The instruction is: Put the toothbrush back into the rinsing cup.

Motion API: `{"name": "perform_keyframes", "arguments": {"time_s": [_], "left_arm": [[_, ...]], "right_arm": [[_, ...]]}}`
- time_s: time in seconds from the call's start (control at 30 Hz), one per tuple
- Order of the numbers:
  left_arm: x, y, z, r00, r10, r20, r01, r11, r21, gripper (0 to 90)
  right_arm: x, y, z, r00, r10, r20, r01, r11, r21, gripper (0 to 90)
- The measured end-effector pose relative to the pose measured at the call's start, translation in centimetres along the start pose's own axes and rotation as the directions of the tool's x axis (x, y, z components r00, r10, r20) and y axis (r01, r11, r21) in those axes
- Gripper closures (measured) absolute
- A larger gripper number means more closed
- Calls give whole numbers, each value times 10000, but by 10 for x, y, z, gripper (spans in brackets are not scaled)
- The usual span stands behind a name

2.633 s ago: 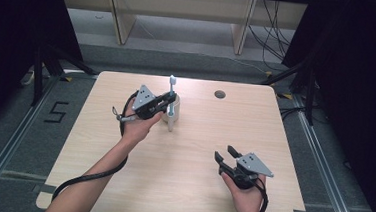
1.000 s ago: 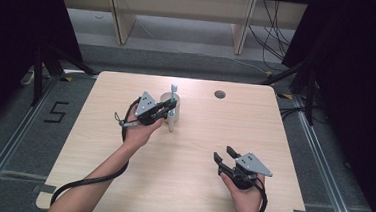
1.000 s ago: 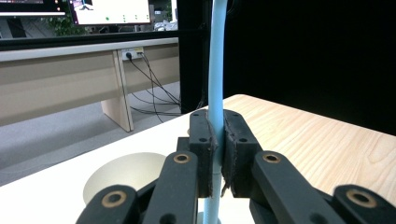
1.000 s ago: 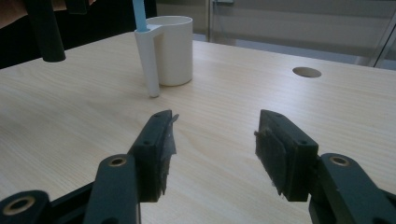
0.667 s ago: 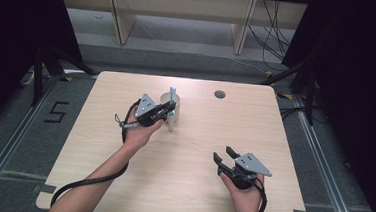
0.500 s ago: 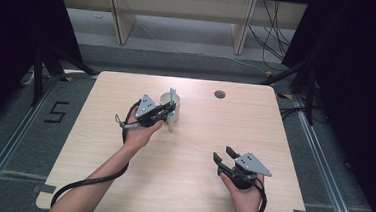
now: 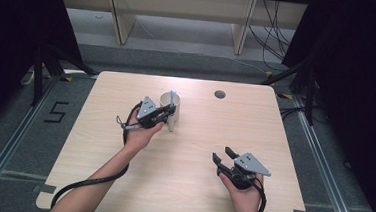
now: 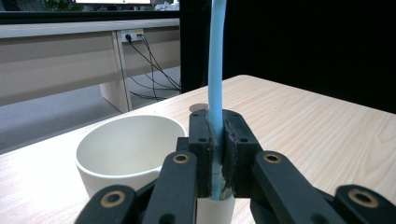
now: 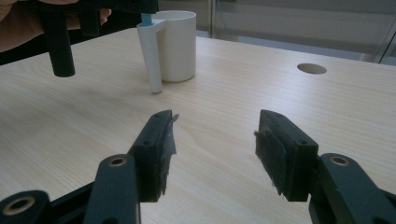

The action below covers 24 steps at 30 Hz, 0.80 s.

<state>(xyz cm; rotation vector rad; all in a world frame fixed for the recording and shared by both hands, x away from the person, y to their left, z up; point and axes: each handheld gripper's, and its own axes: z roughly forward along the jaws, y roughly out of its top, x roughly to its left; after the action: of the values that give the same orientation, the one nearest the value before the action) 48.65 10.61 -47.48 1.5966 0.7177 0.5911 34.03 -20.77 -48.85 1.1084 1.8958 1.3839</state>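
Observation:
A white cup (image 7: 167,102) stands on the wooden table (image 7: 199,137), with a narrow white tube (image 9: 152,60) fixed to its side. A light blue stick (image 8: 216,65) stands upright, its lower end in that tube. My left gripper (image 8: 215,135) is shut on the stick just above the tube's mouth; in the high view the left gripper (image 7: 168,113) sits right beside the cup. My right gripper (image 9: 212,140) rests open near the table's front right, nothing between its jaws, and in the high view the right gripper (image 7: 222,155) is well apart from the cup.
A round cable hole (image 7: 220,94) lies in the table behind and to the right of the cup. Beyond the far edge are shelf legs (image 7: 120,11) and loose cables (image 7: 271,26). Dark curtains flank both sides.
Since the earliest frame my left gripper has lowered the blue stick a little beside the cup. Over the last second nothing visibly shifts. The right gripper has kept still.

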Motion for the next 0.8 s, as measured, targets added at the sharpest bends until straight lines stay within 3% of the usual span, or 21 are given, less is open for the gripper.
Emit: {"name": "perform_keyframes", "arguments": {"time_s": [0.03,0.13,0.2,0.23,0.33,0.47,0.57,0.6,0.8], "left_arm": [[0,0,0,10000,34,-14,-33,10000,37,825],[1,-1,0,10000,43,-37,-42,10000,70,823],[1,-2,0,10000,18,-34,-18,10000,95,821],[1,-2,0,10000,40,-36,-39,9999,112,819],[0,-2,-1,10000,-4,-38,5,9998,180,790],[0,-3,-2,9998,-207,-71,209,9991,374,649],[-1,-3,-4,9998,-167,-123,172,9989,439,549],[-2,-3,-5,9998,-140,-140,147,9987,493,522],[-4,0,-11,9998,-80,-206,96,9970,771,419]], "right_arm": [[-1,0,1,9997,-221,61,222,9996,-157,468],[0,0,1,10000,10,-37,-10,10000,-59,469],[0,0,1,9999,-105,9,105,9999,-98,468],[1,0,1,9999,113,-80,-113,9999,-14,469],[0,-1,1,9999,-127,-27,127,9999,-68,468],[-1,-1,2,9996,-290,29,290,9995,-103,468],[0,-1,3,9998,-198,-62,197,9998,-86,468],[2,-2,3,9999,75,-110,-75,10000,-29,468],[0,-1,3,9997,-223,-62,222,9997,-60,467]]}}
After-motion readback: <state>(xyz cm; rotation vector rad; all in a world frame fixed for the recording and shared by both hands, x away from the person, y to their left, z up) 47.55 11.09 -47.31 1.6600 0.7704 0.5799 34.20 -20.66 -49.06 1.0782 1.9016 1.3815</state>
